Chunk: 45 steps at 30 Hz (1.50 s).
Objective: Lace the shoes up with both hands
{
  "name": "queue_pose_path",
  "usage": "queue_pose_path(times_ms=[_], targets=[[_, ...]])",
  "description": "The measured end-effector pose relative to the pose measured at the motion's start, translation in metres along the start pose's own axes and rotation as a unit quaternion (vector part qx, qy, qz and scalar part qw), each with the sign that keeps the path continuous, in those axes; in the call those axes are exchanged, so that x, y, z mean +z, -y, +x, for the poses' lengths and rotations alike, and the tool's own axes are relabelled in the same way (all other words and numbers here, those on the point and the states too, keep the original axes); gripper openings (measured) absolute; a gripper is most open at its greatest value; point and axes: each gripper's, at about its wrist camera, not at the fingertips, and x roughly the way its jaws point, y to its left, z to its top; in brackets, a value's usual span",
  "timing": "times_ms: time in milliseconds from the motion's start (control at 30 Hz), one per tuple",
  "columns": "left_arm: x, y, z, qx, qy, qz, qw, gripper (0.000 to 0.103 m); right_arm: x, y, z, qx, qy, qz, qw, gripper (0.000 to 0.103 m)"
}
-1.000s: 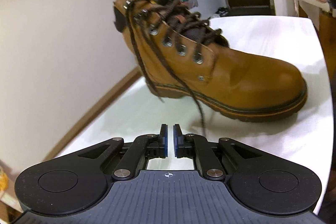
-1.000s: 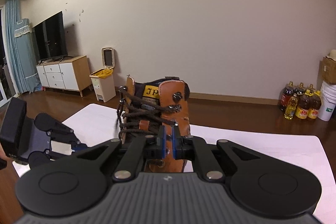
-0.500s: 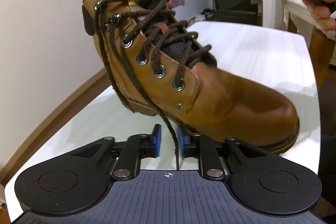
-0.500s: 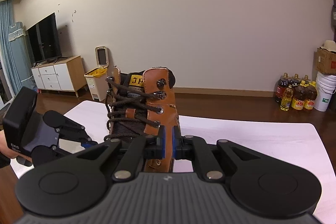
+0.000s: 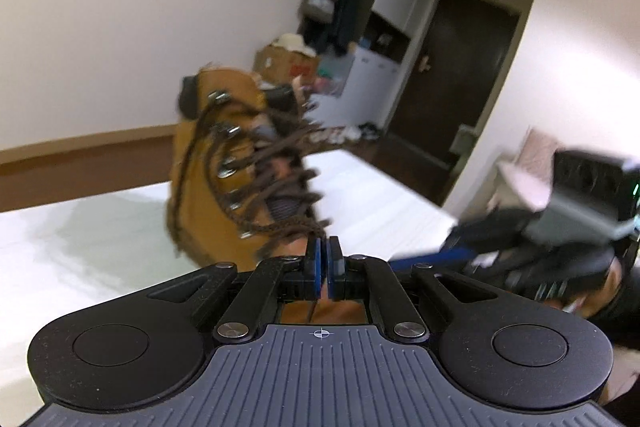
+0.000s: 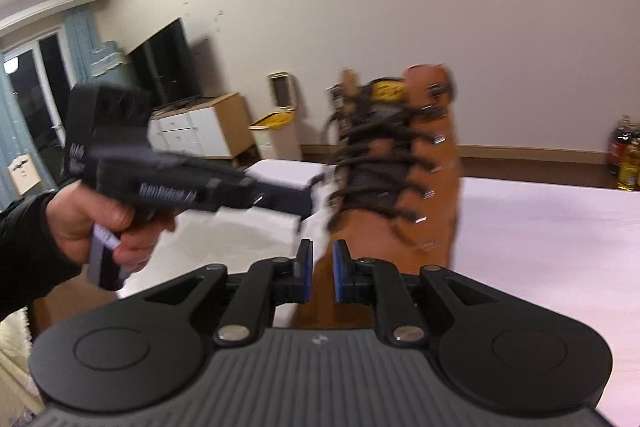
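Note:
A tan leather boot [image 5: 200,219] with dark brown laces stands on the white table [image 5: 80,247], blurred by motion. My left gripper [image 5: 323,247] is shut on a thin brown lace [image 5: 276,247] that runs from the boot's lower eyelets into the pads. In the right wrist view the boot [image 6: 436,207] faces me, tongue and crossed laces up. My right gripper [image 6: 320,255] sits low in front of it; its jaws are opening and nothing is between the pads. The left gripper [image 6: 304,203], held in a person's hand [image 6: 88,223], reaches in from the left to the boot's lace side.
The table [image 6: 540,227] stretches to the right of the boot. Off the table are a white cabinet [image 6: 200,131], a waste bin [image 6: 276,131] and bottles [image 6: 628,163] on the floor. A dark door [image 5: 452,75] and a cardboard box [image 5: 280,63] lie behind.
The left gripper closed on the lace that hung between its jaws, then rose and rolled. The right gripper's jaws parted and it dropped lower towards the boot.

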Motion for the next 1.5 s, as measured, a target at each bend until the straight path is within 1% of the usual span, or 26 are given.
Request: queue_pose_path(times_ms=[100,333,367,400,467,500,533,567,600,633,700,733,800,833,867,967,1033,1100,1200,1267,1300,1333,1400,1433,1467,1500], targets=[[0.004,0.000,-0.002,-0.015,0.007,-0.014,0.9998,0.003,-0.001,-0.002,0.008,-0.011,0.004,0.009,1.000,0.015],[0.006,0.012,0.000,-0.026,0.011,-0.015,0.9995,0.003,0.004,-0.002,0.012,0.010,0.017,0.012,1.000,0.015],[0.007,0.013,0.001,-0.025,0.012,-0.014,0.9995,0.003,0.004,-0.001,0.013,0.014,0.016,0.013,1.000,0.012],[0.007,0.014,0.001,-0.025,0.012,-0.011,0.9996,0.003,0.004,-0.001,0.013,0.016,0.015,0.012,1.000,0.003],[0.006,0.016,0.000,-0.017,0.005,0.002,0.9998,0.003,0.004,-0.002,0.012,0.008,0.008,-0.001,1.000,0.003],[0.005,0.020,0.000,-0.006,-0.006,0.026,0.9996,0.008,0.005,-0.003,0.011,-0.002,0.001,-0.015,1.000,0.003],[0.004,0.022,-0.004,0.003,-0.012,0.043,0.9990,0.008,0.006,-0.005,0.010,-0.015,-0.005,-0.037,0.999,0.003],[0.002,0.030,-0.005,0.028,-0.026,0.091,0.9951,0.008,0.006,-0.009,0.008,-0.035,-0.007,-0.071,0.997,0.003],[0.000,0.040,-0.005,0.054,-0.037,0.151,0.9864,0.010,0.006,-0.013,0.006,-0.055,-0.010,-0.105,0.993,0.003],[-0.001,0.044,-0.006,0.067,-0.040,0.181,0.9804,0.011,0.006,-0.016,0.004,-0.074,-0.014,-0.142,0.987,0.003],[-0.005,0.066,-0.006,0.114,-0.041,0.304,0.9451,0.013,0.004,-0.026,0.001,-0.114,-0.019,-0.241,0.964,0.003],[-0.006,0.069,-0.007,0.119,-0.041,0.323,0.9379,0.014,0.003,-0.028,0.001,-0.120,-0.019,-0.264,0.957,0.003],[-0.006,0.086,-0.003,0.135,-0.042,0.417,0.8981,0.020,0.001,-0.035,0.000,-0.137,-0.016,-0.339,0.931,0.003],[-0.007,0.090,-0.002,0.134,-0.043,0.436,0.8888,0.021,0.000,-0.037,0.000,-0.142,-0.015,-0.363,0.921,0.003],[-0.007,0.096,0.001,0.129,-0.044,0.469,0.8726,0.021,0.000,-0.039,0.001,-0.145,-0.014,-0.390,0.909,0.003],[-0.006,0.107,0.010,0.111,-0.053,0.531,0.8384,0.022,-0.001,-0.040,0.001,-0.146,-0.012,-0.428,0.892,0.003],[-0.006,0.108,0.020,0.101,-0.064,0.554,0.8240,0.022,-0.003,-0.042,0.001,-0.149,-0.010,-0.452,0.879,0.003],[-0.007,0.109,0.032,0.106,-0.071,0.584,0.8013,0.022,-0.005,-0.043,0.001,-0.152,-0.009,-0.473,0.868,0.003],[-0.008,0.108,0.044,0.102,-0.078,0.603,0.7876,0.022,-0.011,-0.044,0.003,-0.157,-0.014,-0.506,0.848,0.003],[-0.007,0.108,0.050,0.095,-0.087,0.607,0.7840,0.017,-0.013,-0.044,0.005,-0.157,-0.016,-0.518,0.841,0.003],[-0.007,0.108,0.054,0.093,-0.091,0.606,0.7849,0.007,-0.013,-0.043,0.005,-0.156,-0.015,-0.521,0.839,0.003],[-0.007,0.107,0.056,0.092,-0.095,0.604,0.7861,0.005,-0.013,-0.043,0.005,-0.157,-0.013,-0.523,0.838,0.003],[-0.003,0.108,0.057,0.091,-0.097,0.588,0.7978,0.004,-0.013,-0.042,0.006,-0.160,-0.009,-0.527,0.834,0.003],[0.000,0.109,0.059,0.094,-0.096,0.585,0.7999,0.004,-0.013,-0.041,0.007,-0.162,-0.008,-0.527,0.834,0.004],[0.002,0.109,0.058,0.102,-0.091,0.577,0.8050,0.004,-0.013,-0.039,0.008,-0.166,-0.005,-0.524,0.835,0.004],[0.003,0.110,0.055,0.113,-0.088,0.574,0.8059,0.004,-0.012,-0.038,0.009,-0.170,0.001,-0.520,0.837,0.004]])
